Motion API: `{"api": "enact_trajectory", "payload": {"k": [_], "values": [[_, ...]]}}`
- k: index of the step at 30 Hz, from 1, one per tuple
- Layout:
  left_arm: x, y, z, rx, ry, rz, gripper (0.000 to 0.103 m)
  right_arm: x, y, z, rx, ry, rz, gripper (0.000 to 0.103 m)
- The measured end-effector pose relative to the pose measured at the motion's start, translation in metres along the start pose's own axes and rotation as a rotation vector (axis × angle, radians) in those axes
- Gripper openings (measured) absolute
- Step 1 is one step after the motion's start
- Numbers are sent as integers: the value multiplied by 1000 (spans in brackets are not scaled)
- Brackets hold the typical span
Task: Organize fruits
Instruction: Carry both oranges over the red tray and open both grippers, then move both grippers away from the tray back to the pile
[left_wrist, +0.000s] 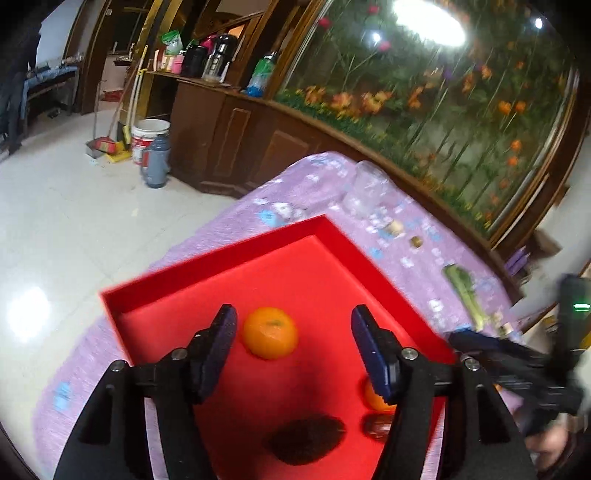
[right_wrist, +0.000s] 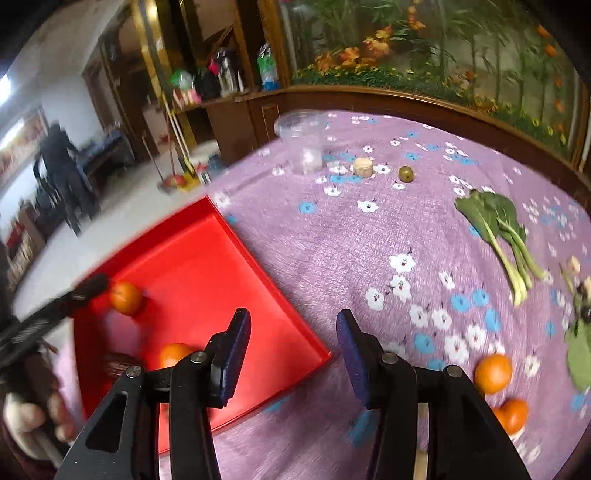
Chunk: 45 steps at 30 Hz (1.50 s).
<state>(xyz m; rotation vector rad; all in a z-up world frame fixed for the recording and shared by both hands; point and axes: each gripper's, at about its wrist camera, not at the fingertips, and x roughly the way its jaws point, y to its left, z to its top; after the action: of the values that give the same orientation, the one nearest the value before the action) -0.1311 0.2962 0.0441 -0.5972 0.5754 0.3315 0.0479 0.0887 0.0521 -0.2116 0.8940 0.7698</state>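
Orange fruit (right_wrist: 492, 373) is lying at the frame's lower right, nearer the open, empty right tool (right_wrist: 293, 354), while the left tool (left_wrist: 293, 347) is hanging open over the red tray (left_wrist: 207, 266).

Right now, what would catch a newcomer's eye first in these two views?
The bright red tray at the left edge of the purple flowered tablecloth, holding two oranges and a dark fruit. Two more oranges lie loose on the cloth to the right, near leafy greens. Behind the table, a wide glass panel of orange flowers fills the wall.
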Motion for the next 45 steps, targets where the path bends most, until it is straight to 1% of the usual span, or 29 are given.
{"api": "enact_trajectory", "payload": {"k": [2,4,5,6,8,14,19,24,27,29,32,35,37,38,39,40,41,42,44,45], "values": [[4,-6,-5,-5,-11,-36,65,21,7,3,-74,52,-58,53],[10,-13,-11,1,-8,-62,66,33,14,2,-158,82,-132,52],[12,-16,-12,10,-9,-72,66,36,15,3,-181,89,-156,52],[13,-21,-12,16,-23,-87,67,40,16,6,-212,96,-191,51],[15,-25,-13,13,-25,-93,69,47,13,12,-229,106,-194,51],[42,-34,-12,-60,42,-134,69,73,17,33,-257,129,-219,51],[57,-43,-10,-77,76,-126,69,92,19,51,-249,135,-219,51],[61,-51,-13,-58,103,-109,69,96,22,55,-243,125,-230,51],[51,-51,-16,-54,91,-91,69,76,19,57,-216,77,-219,51],[42,-53,-16,-44,79,-77,69,55,12,58,-173,39,-201,51],[21,-61,-16,1,48,-62,69,12,-8,56,-94,-23,-171,52],[-3,-77,-17,71,-11,-38,69,-30,-36,41,-28,-76,-176,54],[-23,-95,-20,137,-82,-18,69,-57,-59,28,27,-101,-183,57],[-31,-103,-21,160,-109,-13,71,-69,-70,18,60,-110,-187,57],[-41,-113,-23,193,-146,-7,79,-81,-83,8,95,-117,-187,57],[-50,-122,-26,222,-179,-4,84,-89,-94,-1,120,-120,-188,57],[-56,-130,-27,241,-204,-6,96,-98,-105,-13,144,-123,-194,57],[-63,-139,-30,260,-226,-14,103,-105,-113,-23,158,-124,-203,57],[-67,-152,-30,276,-231,-34,103,-112,-127,-42,177,-119,-213,57],[-65,-159,-32,284,-207,-55,103,-115,-134,-55,190,-112,-211,57]]}}
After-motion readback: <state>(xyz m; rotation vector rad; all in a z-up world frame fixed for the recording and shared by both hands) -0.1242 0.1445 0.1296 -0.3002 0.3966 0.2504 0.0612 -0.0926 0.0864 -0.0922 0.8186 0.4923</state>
